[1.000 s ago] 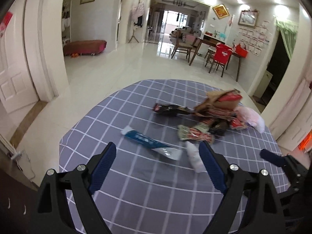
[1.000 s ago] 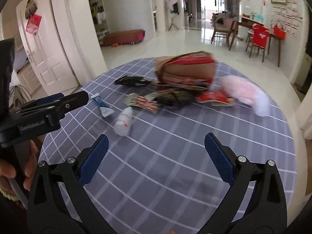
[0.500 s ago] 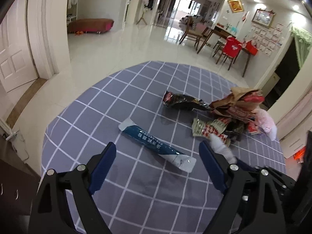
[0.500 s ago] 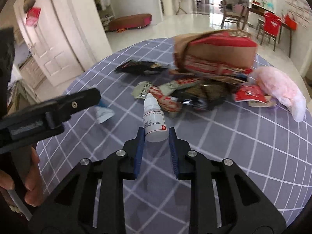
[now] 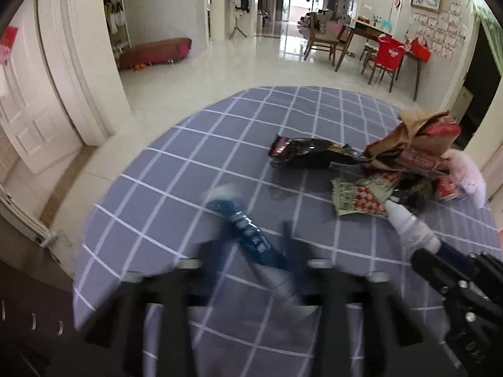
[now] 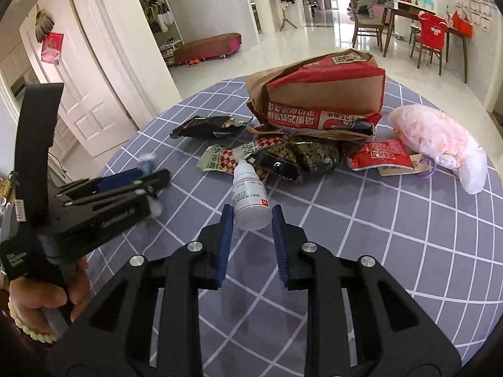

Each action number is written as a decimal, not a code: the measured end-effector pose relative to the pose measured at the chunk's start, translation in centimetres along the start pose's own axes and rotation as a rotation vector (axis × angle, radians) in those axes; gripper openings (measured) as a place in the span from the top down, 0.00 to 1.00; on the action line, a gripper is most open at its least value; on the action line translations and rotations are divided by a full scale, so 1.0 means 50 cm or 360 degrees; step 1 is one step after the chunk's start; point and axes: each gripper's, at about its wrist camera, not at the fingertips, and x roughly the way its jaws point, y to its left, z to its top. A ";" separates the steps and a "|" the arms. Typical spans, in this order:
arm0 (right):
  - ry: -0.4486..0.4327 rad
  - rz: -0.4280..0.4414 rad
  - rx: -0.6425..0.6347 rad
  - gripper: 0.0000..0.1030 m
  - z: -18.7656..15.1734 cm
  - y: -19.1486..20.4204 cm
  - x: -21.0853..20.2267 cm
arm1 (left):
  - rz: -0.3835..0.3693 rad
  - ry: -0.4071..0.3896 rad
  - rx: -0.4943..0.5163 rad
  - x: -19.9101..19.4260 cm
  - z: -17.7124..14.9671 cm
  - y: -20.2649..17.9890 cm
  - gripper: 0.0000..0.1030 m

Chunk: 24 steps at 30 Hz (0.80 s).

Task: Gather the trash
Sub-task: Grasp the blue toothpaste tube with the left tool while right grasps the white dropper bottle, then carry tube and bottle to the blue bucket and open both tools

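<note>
I had the right gripper (image 6: 251, 220) clamped on the white dropper bottle (image 6: 250, 201) and the left gripper (image 5: 251, 251), jaws just closing, pinching the blue tube (image 5: 251, 242) on the checked tablecloth (image 5: 188, 163), so lifting both seemed next.

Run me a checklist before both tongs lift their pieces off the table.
1. Right tongs closed on the white dropper bottle: ok.
2. Left tongs, just closing, have the blue tube between them: ok; firm grip: cannot tell, view blurred.
3. Bottle clear of the checkered wrapper: ok.
4. The two tongs apart from each other: ok.
5. Brown paper bag and pink plastic bag out of the lift path: ok.
</note>
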 end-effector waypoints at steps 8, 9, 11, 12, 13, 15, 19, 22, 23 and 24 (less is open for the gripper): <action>-0.0017 0.0052 0.0031 0.76 -0.018 0.002 -0.027 | -0.0154 -0.0078 0.0034 -0.060 -0.020 -0.022 0.91; -0.0022 0.0059 0.0035 0.76 -0.020 0.000 -0.036 | -0.0170 -0.0085 0.0037 -0.068 -0.023 -0.025 0.92; -0.0032 0.0067 0.0041 0.76 -0.026 -0.005 -0.052 | -0.0225 -0.0106 0.0046 -0.094 -0.030 -0.036 0.92; -0.0040 0.0067 0.0046 0.76 -0.029 -0.009 -0.060 | -0.0245 -0.0111 0.0052 -0.104 -0.036 -0.040 0.92; -0.0052 0.0070 0.0056 0.76 -0.034 -0.016 -0.074 | -0.0266 -0.0117 0.0055 -0.114 -0.038 -0.046 0.92; -0.0067 0.0083 0.0080 0.76 -0.041 -0.025 -0.092 | -0.0317 -0.0126 0.0071 -0.136 -0.046 -0.064 0.92; -0.0103 0.0081 0.0127 0.76 -0.068 -0.060 -0.137 | -0.0379 -0.0135 0.0130 -0.166 -0.063 -0.110 0.92; -0.0132 0.0083 0.0171 0.76 -0.090 -0.084 -0.170 | -0.0418 -0.0136 0.0171 -0.184 -0.080 -0.146 0.92; -0.0141 0.0082 0.0181 0.76 -0.097 -0.092 -0.180 | -0.0430 -0.0137 0.0186 -0.193 -0.086 -0.161 0.92; -0.0157 0.0080 0.0198 0.76 -0.106 -0.104 -0.195 | -0.0451 -0.0139 0.0209 -0.201 -0.092 -0.177 0.92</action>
